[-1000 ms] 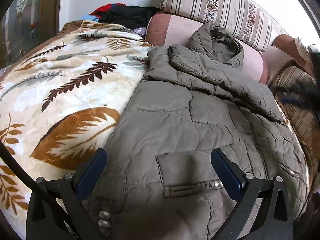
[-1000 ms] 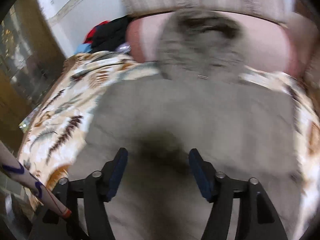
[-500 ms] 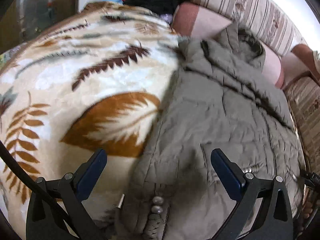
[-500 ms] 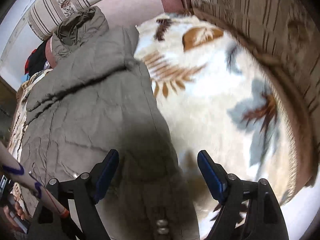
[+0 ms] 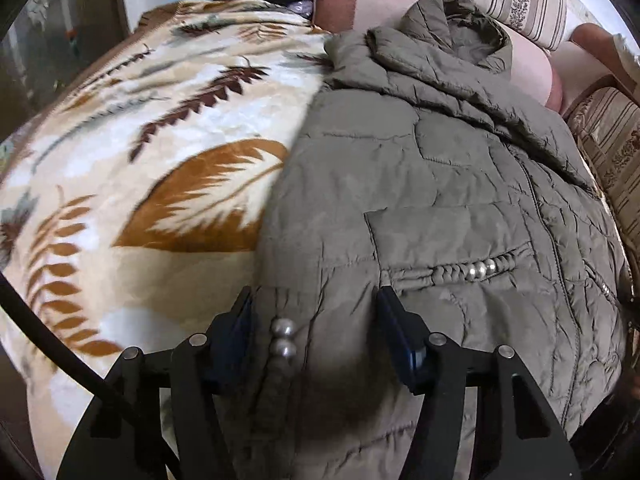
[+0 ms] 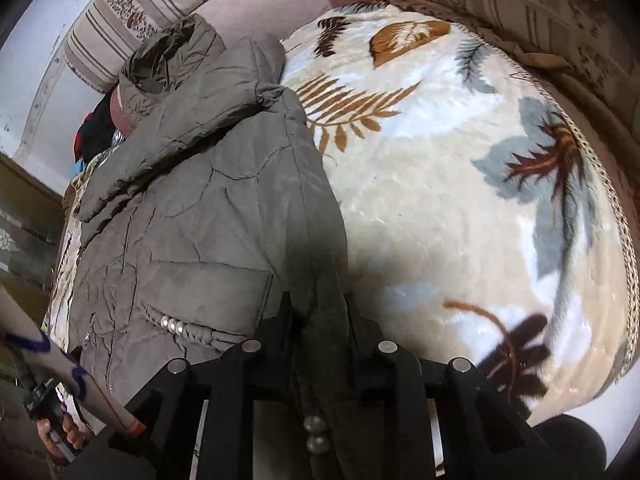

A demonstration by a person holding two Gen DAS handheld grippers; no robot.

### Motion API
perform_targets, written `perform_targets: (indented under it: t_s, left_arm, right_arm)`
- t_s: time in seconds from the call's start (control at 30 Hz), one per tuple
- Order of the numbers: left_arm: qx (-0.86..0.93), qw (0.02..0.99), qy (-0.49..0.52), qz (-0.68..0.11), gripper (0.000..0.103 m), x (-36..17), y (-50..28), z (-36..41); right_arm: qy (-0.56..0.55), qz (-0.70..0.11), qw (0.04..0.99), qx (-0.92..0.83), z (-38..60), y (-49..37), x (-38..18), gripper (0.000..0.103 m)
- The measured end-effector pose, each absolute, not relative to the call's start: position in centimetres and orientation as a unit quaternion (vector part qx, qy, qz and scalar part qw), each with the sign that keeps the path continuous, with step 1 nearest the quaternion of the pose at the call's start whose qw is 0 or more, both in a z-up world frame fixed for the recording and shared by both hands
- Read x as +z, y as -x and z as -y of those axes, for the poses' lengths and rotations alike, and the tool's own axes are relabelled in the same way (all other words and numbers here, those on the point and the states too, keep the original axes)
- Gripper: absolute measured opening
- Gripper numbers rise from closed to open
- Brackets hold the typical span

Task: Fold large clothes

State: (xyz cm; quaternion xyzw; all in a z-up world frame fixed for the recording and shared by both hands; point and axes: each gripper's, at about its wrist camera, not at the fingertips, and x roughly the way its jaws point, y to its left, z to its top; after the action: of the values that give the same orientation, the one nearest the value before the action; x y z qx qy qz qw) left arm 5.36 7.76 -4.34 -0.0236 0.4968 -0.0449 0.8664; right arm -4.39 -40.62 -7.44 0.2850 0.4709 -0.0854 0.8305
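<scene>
A quilted olive jacket is lying spread on a leaf-patterned blanket covering a bed, its hood resting against a pink bolster at the top of the frame. The left tongs are closing on the hem at the bottom centre — fingers part-way in, fabric bunched between them, not visibly pinched yet. The right tongs are pressing together on the opposite hem corner, low in the frame, beside a pearl-trimmed pocket. Both are gripping the bottom edge, most likely so the hem can be lifted evenly and carried up toward the hood. The padded cloth is looking bulky — it may well slip.
</scene>
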Motion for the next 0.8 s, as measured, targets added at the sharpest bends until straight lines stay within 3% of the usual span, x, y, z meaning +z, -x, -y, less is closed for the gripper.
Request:
perform_targets:
  t_s: [0.23,0.4,0.5,0.8]
  left_arm:
    - [-0.053,0.887,0.009,-0.459,0.067,0.0,-4.5,-7.0]
    - [-0.071,0.893,-0.003,-0.444,0.072,1.5,-5.9,-5.1]
    - [-0.078,0.895,-0.01,-0.438,0.073,1.8,-6.7,-4.1]
    - [-0.093,0.891,-0.03,-0.444,0.075,0.7,-10.6,-1.8]
  right_arm:
    - [-0.25,-0.44,0.855,-0.113,39.9,6.5,-3.9,0.043]
    - [-0.224,-0.409,0.878,-0.103,38.6,6.3,0.0,0.064]
    - [-0.211,-0.407,0.884,-0.088,37.1,5.2,1.0,0.07]
    - [-0.166,-0.437,0.883,-0.041,31.3,-0.4,0.7,0.072]
